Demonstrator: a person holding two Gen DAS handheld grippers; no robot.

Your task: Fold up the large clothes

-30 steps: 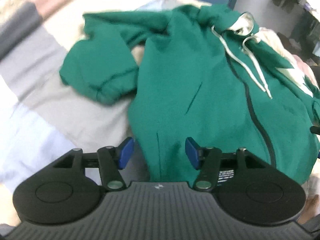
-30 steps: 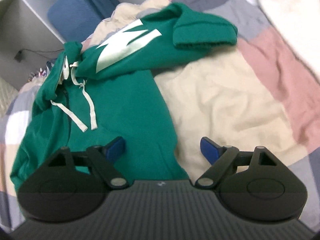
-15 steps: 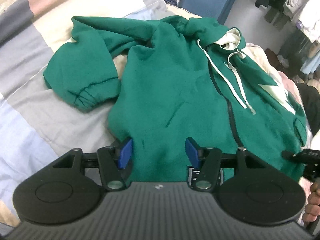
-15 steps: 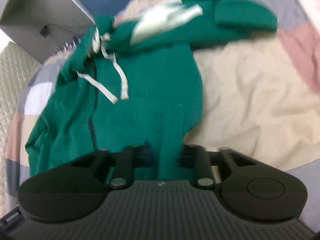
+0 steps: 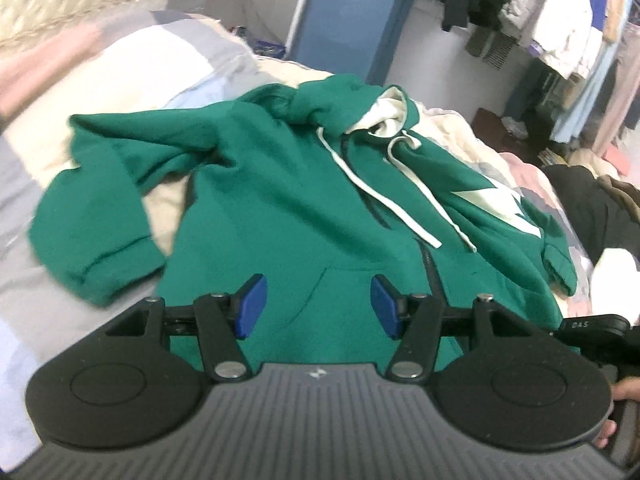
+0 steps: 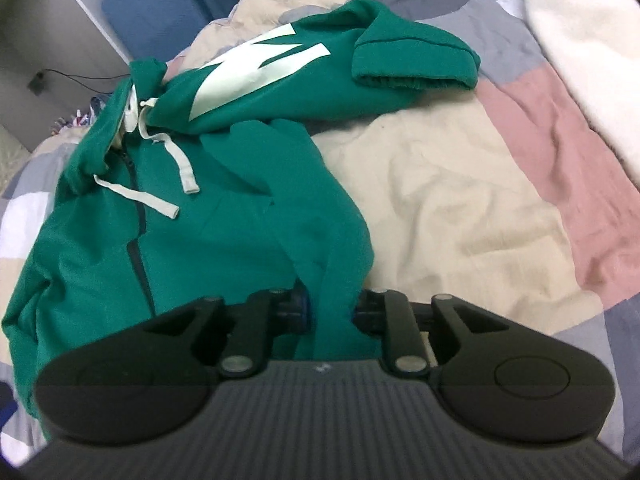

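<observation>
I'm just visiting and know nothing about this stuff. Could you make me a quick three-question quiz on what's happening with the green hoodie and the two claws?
1. True or false: the right claw is shut on the green hoodie.
2. The left claw is: A) open above the hoodie, B) shut on a drawstring, C) holding the sleeve cuff.
3. Fill in: the hoodie lies on a patchwork ____.

Key: 1 true; 2 A; 3 blanket.
</observation>
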